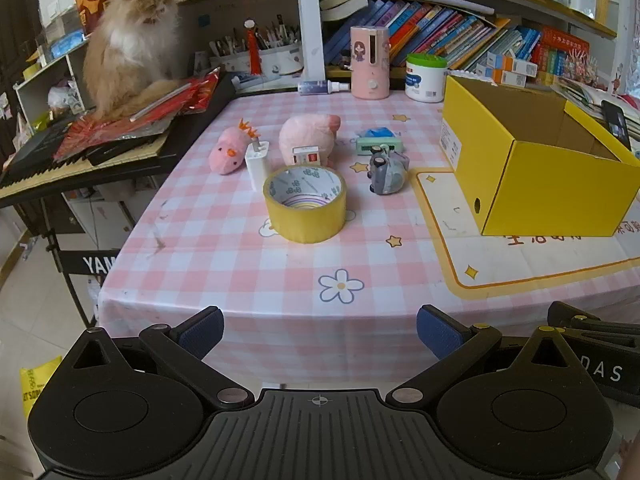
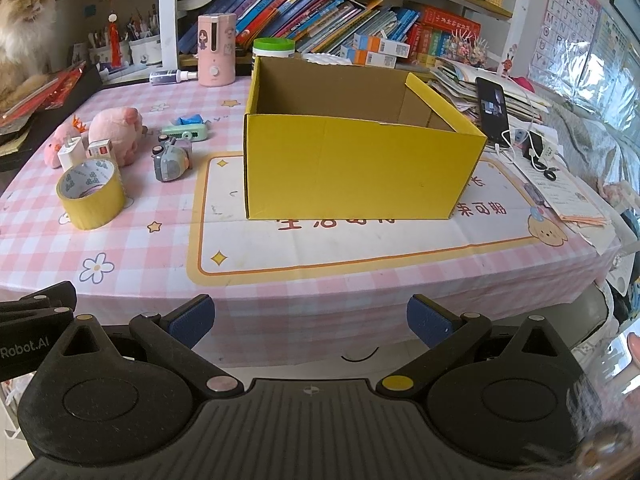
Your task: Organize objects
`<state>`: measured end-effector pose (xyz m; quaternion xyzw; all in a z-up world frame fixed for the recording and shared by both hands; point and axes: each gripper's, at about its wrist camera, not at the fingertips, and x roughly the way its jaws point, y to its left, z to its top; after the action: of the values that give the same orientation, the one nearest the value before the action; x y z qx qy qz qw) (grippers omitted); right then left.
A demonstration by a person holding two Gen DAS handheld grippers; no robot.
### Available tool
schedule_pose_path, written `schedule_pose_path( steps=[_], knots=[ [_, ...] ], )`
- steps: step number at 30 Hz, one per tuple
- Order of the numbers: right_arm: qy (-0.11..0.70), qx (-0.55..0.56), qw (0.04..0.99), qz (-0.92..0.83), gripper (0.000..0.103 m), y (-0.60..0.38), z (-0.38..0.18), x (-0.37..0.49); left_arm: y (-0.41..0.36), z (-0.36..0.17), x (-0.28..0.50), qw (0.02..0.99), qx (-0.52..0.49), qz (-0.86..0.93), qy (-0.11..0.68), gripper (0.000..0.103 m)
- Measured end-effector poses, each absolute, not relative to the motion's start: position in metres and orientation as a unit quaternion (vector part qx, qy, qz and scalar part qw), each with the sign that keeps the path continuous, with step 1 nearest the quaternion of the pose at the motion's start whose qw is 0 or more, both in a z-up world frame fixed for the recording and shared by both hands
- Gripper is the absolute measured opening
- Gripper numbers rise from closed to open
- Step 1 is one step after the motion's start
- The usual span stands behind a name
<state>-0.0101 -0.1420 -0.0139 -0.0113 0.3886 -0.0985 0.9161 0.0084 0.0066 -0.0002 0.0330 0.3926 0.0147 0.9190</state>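
Observation:
An open yellow cardboard box stands on a pink checked tablecloth. Left of it lie a yellow tape roll, a grey toy car, a pink duck plush, a bigger pink plush, a white charger, a small red-and-white box and a green stapler-like item. My left gripper hangs open over the table's near edge, short of the tape. My right gripper is open too, in front of the box.
A long-haired orange cat sits on a keyboard piano at the left. At the back stand a pink humidifier, a white tub and shelves of books. A phone, cables and papers lie right of the box.

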Motion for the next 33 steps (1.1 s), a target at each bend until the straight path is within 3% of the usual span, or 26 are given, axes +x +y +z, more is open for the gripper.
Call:
schedule_pose_path(
  steps=[33],
  knots=[
    [0.389, -0.003, 0.916, -0.097, 0.103, -0.1457, -0.014, -0.0154, 0.0059, 0.0038, 0.0055, 0.922, 0.036, 0.005, 0.386, 0.103]
  ],
)
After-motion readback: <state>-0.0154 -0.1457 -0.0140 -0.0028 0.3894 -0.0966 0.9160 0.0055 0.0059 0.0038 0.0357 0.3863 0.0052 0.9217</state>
